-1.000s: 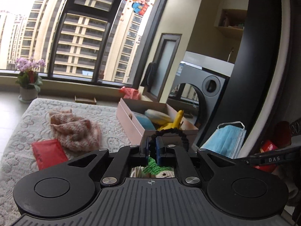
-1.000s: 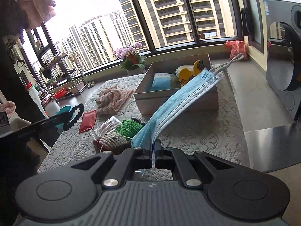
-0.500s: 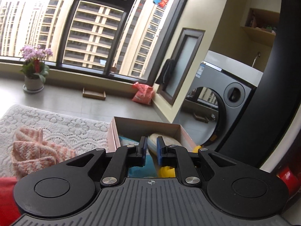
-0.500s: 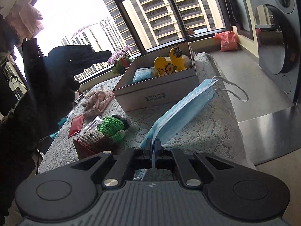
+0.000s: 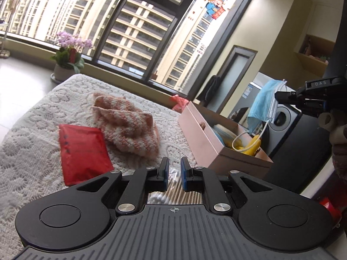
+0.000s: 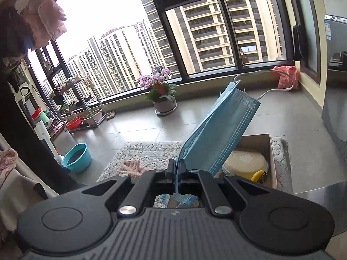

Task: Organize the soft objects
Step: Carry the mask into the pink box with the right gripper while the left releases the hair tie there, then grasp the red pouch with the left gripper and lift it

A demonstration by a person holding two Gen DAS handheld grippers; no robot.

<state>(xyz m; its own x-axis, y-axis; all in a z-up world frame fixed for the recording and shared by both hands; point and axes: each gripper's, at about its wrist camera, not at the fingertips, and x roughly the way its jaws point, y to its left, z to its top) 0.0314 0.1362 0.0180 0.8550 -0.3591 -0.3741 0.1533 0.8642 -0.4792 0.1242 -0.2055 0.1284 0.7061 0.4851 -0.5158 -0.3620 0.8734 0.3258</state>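
My right gripper is shut on a blue face mask and holds it in the air above the pink cardboard box. The mask and right gripper also show in the left wrist view, over the box, which holds a round cream item and a yellow toy. My left gripper has its jaws slightly apart, empty, low over a clear pack of cotton swabs. A pink knitted cloth and a red pouch lie on the lace-covered table.
A flower pot stands on the floor by the window. A teal basin and a shelf rack are at the left. A washing machine stands behind the box. A red bag lies in the corner.
My right gripper has lifted the mask off the table and carried it over the box. My left gripper has swung left and down toward the table near the red pouch.
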